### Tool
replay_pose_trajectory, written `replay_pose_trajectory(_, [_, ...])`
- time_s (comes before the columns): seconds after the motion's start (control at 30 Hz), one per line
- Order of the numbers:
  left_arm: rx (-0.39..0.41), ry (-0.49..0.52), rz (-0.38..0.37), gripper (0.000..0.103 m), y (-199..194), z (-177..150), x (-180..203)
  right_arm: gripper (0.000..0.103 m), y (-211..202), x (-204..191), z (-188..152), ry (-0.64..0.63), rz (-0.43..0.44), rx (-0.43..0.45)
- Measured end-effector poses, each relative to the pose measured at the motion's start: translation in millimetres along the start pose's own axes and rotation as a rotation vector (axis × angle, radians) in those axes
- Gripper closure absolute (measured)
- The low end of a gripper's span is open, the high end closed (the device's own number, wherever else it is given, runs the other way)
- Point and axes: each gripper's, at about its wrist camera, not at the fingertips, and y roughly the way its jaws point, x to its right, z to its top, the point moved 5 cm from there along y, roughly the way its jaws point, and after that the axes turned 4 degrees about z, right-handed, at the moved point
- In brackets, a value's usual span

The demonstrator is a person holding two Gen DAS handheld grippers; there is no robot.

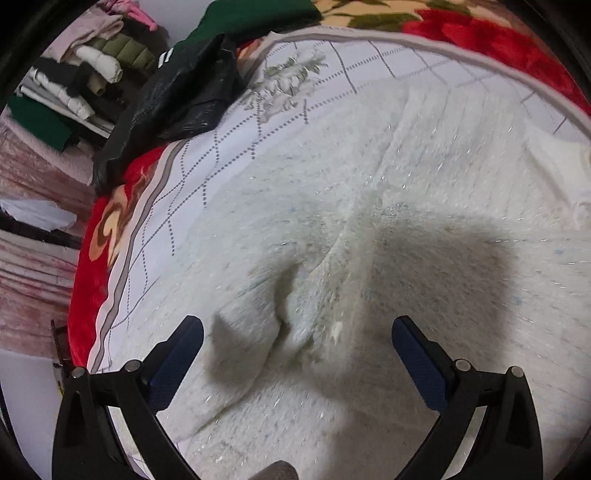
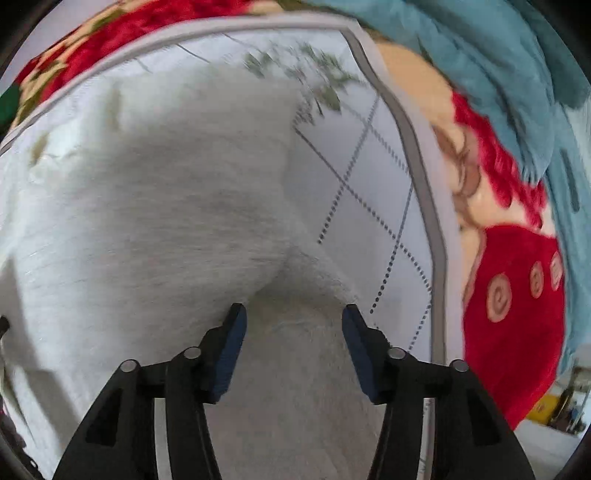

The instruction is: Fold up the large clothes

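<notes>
A large white fuzzy sweater (image 1: 369,192) lies spread on a bed with a white quilted cover (image 1: 258,122). My left gripper (image 1: 297,332) is open wide, just above a raised fold in the sweater near its left sleeve. In the right wrist view the same sweater (image 2: 166,206) fills the left and middle. My right gripper (image 2: 293,317) is open, its blue pads on either side of a bunched ridge of the sweater, with nothing pinched.
A red floral blanket (image 1: 498,33) borders the bed and also shows in the right wrist view (image 2: 517,302). A black plastic bag (image 1: 173,103) and a dark green garment (image 1: 251,18) lie at the bed's far left. Stacked clothes (image 1: 74,81) sit beyond. A teal blanket (image 2: 498,66) lies at the right.
</notes>
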Motion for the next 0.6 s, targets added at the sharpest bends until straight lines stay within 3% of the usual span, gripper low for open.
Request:
replay_pose_trajectory(0.2, [0.006,-0.064,-0.065,0.0,-29,-12,-28,0.034,-30,-32,-8,-0.073,0.038,0.025])
replay_pose_trajectory(0.3, [-0.024,-0.129,-0.096,0.0,-36,-27,-57,0.033,-35,-77,-4,-0.105,0.075,-0.005])
replay_pose_trajectory(0.43, [-0.146,-0.281,-0.169,0.0,-26,-73,-115,0.033,-37,-129,-31,-0.15,0.131,-0.074])
replay_pose_trajectory(0.6, [-0.362,-0.549,-0.25,0.0,17,-167,-196,0.033,-31,-175,-71,-0.215,0.181,-0.145])
